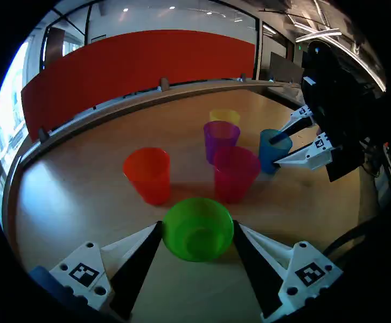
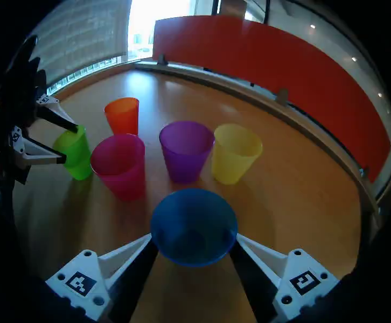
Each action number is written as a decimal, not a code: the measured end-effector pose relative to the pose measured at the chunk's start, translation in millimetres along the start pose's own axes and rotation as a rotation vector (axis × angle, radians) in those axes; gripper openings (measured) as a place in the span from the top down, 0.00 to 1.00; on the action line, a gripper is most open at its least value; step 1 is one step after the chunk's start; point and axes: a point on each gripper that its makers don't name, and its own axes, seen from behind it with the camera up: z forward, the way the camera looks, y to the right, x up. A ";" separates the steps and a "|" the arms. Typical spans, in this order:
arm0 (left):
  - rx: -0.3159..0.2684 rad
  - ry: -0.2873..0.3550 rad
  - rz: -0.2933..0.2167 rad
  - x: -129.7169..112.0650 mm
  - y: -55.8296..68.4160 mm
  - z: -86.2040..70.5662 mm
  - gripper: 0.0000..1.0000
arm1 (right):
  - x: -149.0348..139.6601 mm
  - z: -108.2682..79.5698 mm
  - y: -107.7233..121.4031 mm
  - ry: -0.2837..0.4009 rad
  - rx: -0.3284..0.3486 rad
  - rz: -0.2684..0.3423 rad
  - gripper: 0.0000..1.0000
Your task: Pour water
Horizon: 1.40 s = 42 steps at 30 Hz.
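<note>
Presently, left claw (image 1: 197, 224) is clenched on a green cup (image 1: 198, 239). Both fingers press its sides, and the cup is upright with its mouth toward the camera. Right claw (image 2: 193, 238) likewise grasps a blue cup (image 2: 194, 220), upright, fingers tight on opp. sides. Both cups are translucent plastic, tapered, rims intact. Water level inside cannot be told. Whether either base rests on the table (image 1: 77, 194) or hangs just above it also cannot be told.

Position: in the right gripper view the green cup sits at far left, near the magenta cup (image 1: 235, 173). In the left gripper view the blue cup sits at right, just beside the same magenta cup. Three more cups stand upright in the group: orange cup (image 1: 148, 175), purple cup (image 1: 221, 137) and yellow cup (image 1: 224, 115). Magenta and purple are just beside each other, as are purple and yellow. Orange stands a little apart.

Edges/room: the table's far side ends at a raised ledge (image 1: 141, 99) under a red panel (image 1: 141, 64), well apart from all cups. There is wide bare wood left of the orange cup in the left gripper view. In the right gripper view there is also bare wood right of the yellow cup, up to the ledge. Gaps betw. the middle cups are narrow.
</note>
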 end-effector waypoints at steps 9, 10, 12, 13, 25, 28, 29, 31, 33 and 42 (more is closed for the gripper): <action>-0.003 -0.004 0.004 0.2 3.6 1.9 0.08 | -4.8 -5.7 -2.6 -0.008 0.001 0.007 0.09; -0.003 -0.005 0.005 0.0 3.7 2.1 0.08 | -4.7 -6.2 -2.5 -0.008 0.000 0.007 0.09; -0.003 -0.008 0.006 -0.9 4.0 2.7 0.08 | -4.7 -7.1 -2.3 -0.007 -0.001 0.007 0.08; -0.003 -0.010 0.007 -1.7 4.2 3.1 0.08 | -4.8 -7.4 -2.2 -0.007 -0.002 0.007 0.08; 0.012 -0.043 0.013 -15.3 1.0 8.0 0.08 | -9.8 -8.5 -2.2 -0.012 -0.010 0.008 0.06; 0.014 -0.050 0.021 -18.2 0.5 7.0 0.08 | -11.1 -9.2 -2.8 -0.012 -0.013 0.008 0.04; 0.015 -0.052 0.025 -19.0 0.4 6.5 0.08 | -11.5 -9.5 -3.0 -0.013 -0.013 0.007 0.04; 0.015 -0.058 0.028 -21.3 0.4 5.4 0.08 | -12.5 -10.4 -3.2 -0.014 -0.016 0.007 0.04; 0.014 -0.065 0.030 -23.9 0.5 4.4 0.08 | -13.7 -11.5 -3.3 -0.015 -0.018 0.008 0.04; 0.017 -0.075 0.032 -32.8 1.8 -3.8 0.08 | -22.0 -22.4 -3.2 -0.020 -0.038 0.020 0.04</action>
